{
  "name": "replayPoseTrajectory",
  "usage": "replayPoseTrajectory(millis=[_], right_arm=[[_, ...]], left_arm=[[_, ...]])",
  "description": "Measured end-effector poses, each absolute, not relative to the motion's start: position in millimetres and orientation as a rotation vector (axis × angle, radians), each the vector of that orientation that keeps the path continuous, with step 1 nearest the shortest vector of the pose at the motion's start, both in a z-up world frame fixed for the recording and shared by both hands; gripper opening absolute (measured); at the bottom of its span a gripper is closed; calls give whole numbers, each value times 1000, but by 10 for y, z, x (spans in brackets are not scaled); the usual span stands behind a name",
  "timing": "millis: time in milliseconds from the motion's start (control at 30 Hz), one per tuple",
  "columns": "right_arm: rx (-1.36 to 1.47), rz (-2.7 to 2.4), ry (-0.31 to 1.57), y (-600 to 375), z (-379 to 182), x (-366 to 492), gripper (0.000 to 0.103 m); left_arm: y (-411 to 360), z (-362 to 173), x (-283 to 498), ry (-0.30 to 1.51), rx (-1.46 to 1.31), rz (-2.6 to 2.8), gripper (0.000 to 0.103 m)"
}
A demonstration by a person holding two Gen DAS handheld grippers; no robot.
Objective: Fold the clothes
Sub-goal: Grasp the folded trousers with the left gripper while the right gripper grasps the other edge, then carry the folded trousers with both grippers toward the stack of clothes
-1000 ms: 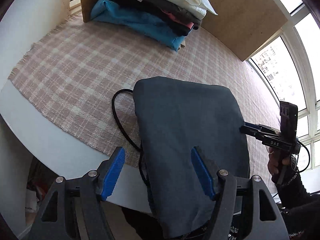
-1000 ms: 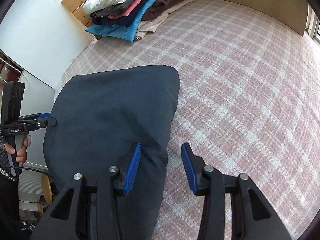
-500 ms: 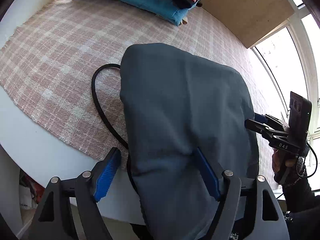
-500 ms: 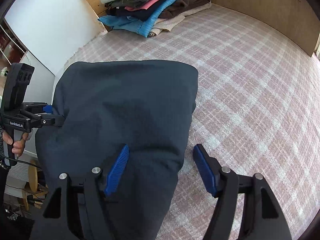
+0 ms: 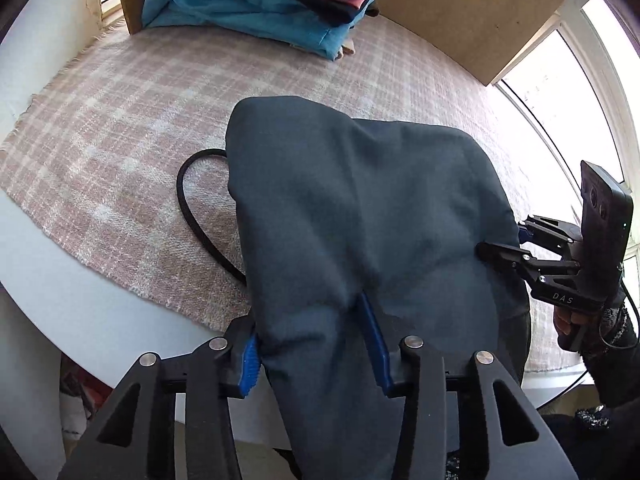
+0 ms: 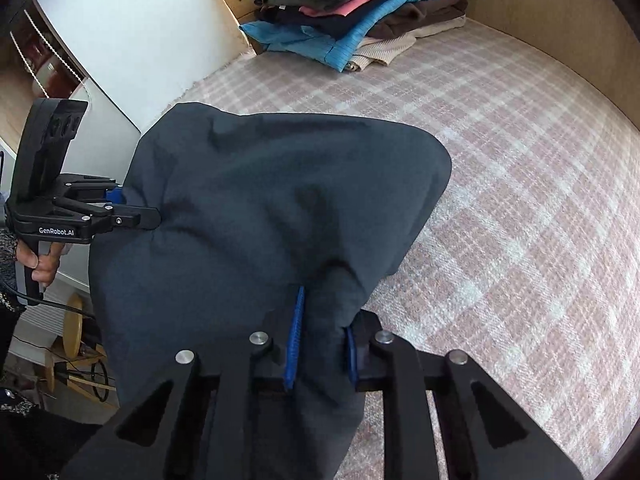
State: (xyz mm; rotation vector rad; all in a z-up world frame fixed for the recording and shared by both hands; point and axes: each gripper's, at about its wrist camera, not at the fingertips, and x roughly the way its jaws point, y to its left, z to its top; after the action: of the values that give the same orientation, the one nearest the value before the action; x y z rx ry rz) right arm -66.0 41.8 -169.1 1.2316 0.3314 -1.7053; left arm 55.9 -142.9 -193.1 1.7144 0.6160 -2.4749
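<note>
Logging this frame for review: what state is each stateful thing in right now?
Left claw: shut on dark garment.
Right claw: shut on dark garment.
Dark garment: pinched at both near edges, far end draped on the plaid cloth.
Clothes stack: folded, piled.
Black cable: looped, partly under the garment.

Black right gripper [image 5: 498, 250] body, side plate: "DAS", white letters.
Black left gripper [image 6: 154, 216] body, side plate: "GenRobot.AI", white letters.
Elsewhere: nothing legible.
</note>
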Motion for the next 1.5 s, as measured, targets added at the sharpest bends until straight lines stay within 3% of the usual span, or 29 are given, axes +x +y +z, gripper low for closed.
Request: replayPoseTrajectory(millis=[67, 167, 267, 400, 533, 900, 1067, 1367, 1500], right_arm=[[1231, -1698, 324, 414, -1698, -657, 15], [1219, -1695, 325, 392, -1663, -624, 11], [1178, -1721, 330, 400, -1551, -558, 11], [1108, -1742, 321, 493, -1274, -460, 10], [1067, -1770, 270, 694, -944, -422, 10], [851, -1871, 352, 859, -39, -508, 10], [761, -1916, 317, 561, 329, -721, 10], [631, -2032, 220, -358, 976, -1401, 10], [599, -2092, 223, -846, 1138, -1802, 10]], left_arm=[[-1416, -1947, 541, 596, 1717, -2485, 40], [-1536, -2023, 553, 711, 1712, -2494, 40], [-1650, -2061, 590, 841, 1675, -2501, 30], [-1631, -1902, 674, 873, 1606, -2544, 18], [-1454, -1730, 724, 871, 1559, -2598, 17], [-1232, -1162, 568, 847, 1388, -2765, 15], [-1401, -680, 135, 712, 1306, -2835, 15], [-2397, 563, -451, 283, 1153, -2958, 15], [-2839, 949, -924, 140, 1134, -2997, 6]])
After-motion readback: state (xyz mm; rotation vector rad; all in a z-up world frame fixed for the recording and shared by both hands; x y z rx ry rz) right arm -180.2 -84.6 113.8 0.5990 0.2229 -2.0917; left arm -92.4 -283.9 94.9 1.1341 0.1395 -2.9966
